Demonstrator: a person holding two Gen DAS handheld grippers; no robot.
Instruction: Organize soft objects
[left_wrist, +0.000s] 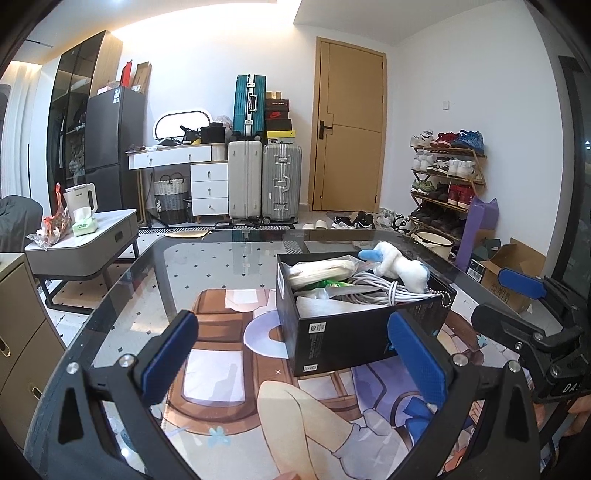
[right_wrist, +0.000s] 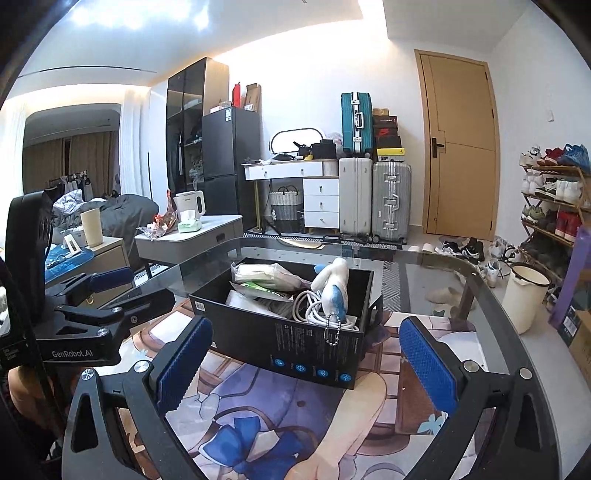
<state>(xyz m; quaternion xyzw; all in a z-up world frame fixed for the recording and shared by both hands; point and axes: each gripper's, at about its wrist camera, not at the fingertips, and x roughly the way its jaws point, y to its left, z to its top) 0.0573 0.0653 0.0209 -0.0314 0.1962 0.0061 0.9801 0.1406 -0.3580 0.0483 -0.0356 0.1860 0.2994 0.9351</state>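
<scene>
A black open box (left_wrist: 343, 332) (right_wrist: 295, 343) stands on the glass table (left_wrist: 147, 273) (right_wrist: 480, 295). Inside lie a white and blue plush toy (left_wrist: 399, 264) (right_wrist: 332, 288) with a bead chain (right_wrist: 332, 328), a coiled white cable (left_wrist: 373, 290) (right_wrist: 310, 306), and bagged soft packs (left_wrist: 321, 269) (right_wrist: 266, 275). My left gripper (left_wrist: 295, 358) hovers open just in front of the box, its right pad near the box's front corner. My right gripper (right_wrist: 306, 365) is also open, its fingers straddling the box's near side. Each gripper shows at the edge of the other's view.
A printed anime mat (left_wrist: 236, 369) (right_wrist: 258, 424) lies under the glass. Beyond the table are a grey side table (left_wrist: 85, 240) with a kettle and tissues, suitcases (left_wrist: 264, 181), a door (left_wrist: 349, 133), a shoe rack (left_wrist: 443, 177) and a white bucket (right_wrist: 524, 295).
</scene>
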